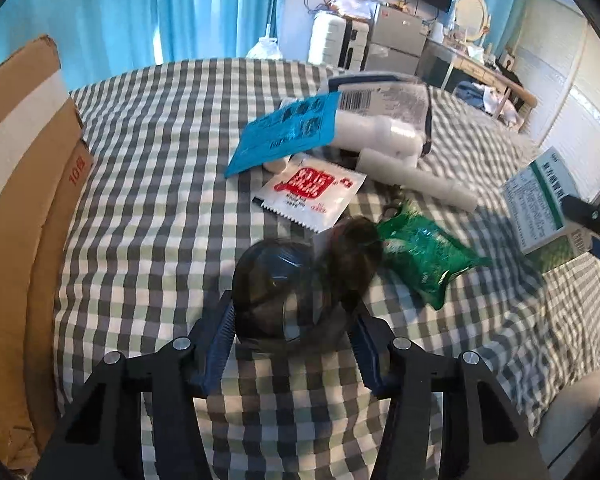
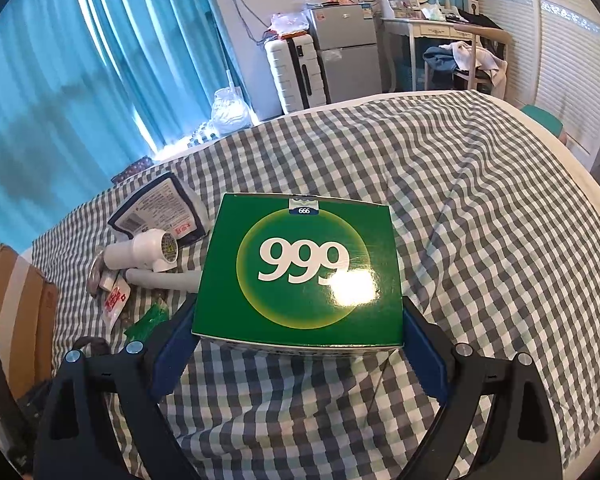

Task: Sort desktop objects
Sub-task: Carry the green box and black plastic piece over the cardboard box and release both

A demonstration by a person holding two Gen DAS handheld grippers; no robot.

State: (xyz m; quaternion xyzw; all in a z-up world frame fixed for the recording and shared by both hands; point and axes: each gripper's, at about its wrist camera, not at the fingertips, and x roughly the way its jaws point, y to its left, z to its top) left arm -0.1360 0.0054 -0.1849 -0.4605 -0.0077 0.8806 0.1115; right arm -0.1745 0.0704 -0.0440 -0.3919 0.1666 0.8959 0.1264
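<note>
The cardboard box (image 1: 24, 216) stands along the left edge of the left wrist view, on the checked cloth (image 1: 160, 184); its inside is hidden, so what it holds cannot be told. In the right wrist view the same box shows at the lower left.

In the right wrist view the right gripper (image 2: 300, 344) is clamped on the green medicine box (image 2: 300, 268), one blue pad on each side wall, jaws set wide. The box fills the centre of the frame, its printed face with "999" turned up toward the camera, the sealed tab edge pointing to the top of the frame, away from the gripper. It is nearly square, with no clear long axis. In the left wrist view it shows at the right edge, tilted.

In the left wrist view the left gripper (image 1: 294, 320) stands around a dark round object in clear wrap (image 1: 276, 292), low in the centre; the ribbed pads sit at its sides, but whether they press on it is blurred, so I cannot tell.

Beyond it lie a green packet (image 1: 424, 252), a white sachet with red print (image 1: 308, 196), a blue pouch (image 1: 284, 132) and white plastic pipe fittings (image 1: 396, 148), bunched in the frame's middle.
</note>
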